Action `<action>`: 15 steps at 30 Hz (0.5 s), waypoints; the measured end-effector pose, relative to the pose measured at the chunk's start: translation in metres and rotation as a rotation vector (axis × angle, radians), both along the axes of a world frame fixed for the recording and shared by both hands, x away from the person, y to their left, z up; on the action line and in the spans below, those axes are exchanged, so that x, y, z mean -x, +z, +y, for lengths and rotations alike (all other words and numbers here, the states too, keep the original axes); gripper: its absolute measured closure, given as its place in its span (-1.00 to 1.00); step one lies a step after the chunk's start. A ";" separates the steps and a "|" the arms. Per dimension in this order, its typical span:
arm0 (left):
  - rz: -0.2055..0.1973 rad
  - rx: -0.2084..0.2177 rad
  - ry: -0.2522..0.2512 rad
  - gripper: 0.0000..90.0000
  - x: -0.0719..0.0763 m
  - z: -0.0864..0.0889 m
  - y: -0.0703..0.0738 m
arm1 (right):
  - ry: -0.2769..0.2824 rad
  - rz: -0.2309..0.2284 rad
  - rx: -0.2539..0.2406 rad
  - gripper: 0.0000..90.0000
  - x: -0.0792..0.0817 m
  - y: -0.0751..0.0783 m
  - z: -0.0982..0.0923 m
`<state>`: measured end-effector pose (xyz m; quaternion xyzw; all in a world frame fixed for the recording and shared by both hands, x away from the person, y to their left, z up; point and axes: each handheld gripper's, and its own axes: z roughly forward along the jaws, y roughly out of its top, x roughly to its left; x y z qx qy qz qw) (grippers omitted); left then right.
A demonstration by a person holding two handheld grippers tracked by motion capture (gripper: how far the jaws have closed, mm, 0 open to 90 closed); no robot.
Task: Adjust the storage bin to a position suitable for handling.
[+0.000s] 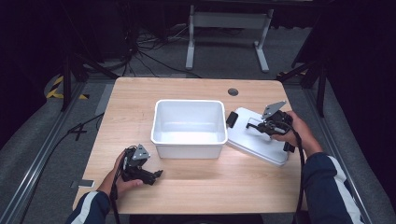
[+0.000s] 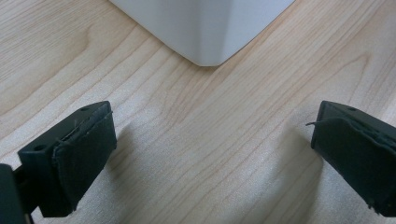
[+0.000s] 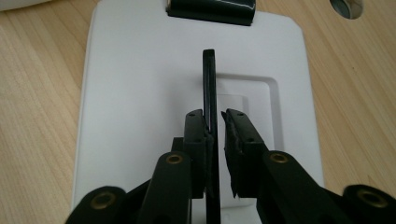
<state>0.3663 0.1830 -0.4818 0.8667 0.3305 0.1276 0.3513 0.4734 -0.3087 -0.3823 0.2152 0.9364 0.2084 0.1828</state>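
White bin (image 1: 188,126) empty — right tool (image 3: 215,122) pinches lid handle (image 3: 208,79).

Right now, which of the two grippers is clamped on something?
The right gripper, closed on the lid's upright black handle. The left gripper stands wide open over bare table.

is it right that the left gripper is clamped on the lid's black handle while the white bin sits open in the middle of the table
Not quite: it is the right gripper whose jaws close on the lid's upright black handle, as the right gripper view shows. The left gripper is open over bare table. The white bin does sit open mid-table.
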 end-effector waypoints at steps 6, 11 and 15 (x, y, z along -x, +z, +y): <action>0.000 0.000 0.000 -0.99 0.000 0.000 0.000 | -0.019 -0.016 -0.041 0.66 0.006 0.005 -0.005; 0.008 0.002 -0.004 -0.99 -0.001 -0.001 0.000 | -0.025 -0.023 -0.089 0.60 0.013 0.008 -0.007; 0.004 -0.001 -0.015 -0.99 -0.002 -0.001 0.000 | -0.038 -0.031 -0.095 0.55 0.017 0.010 -0.007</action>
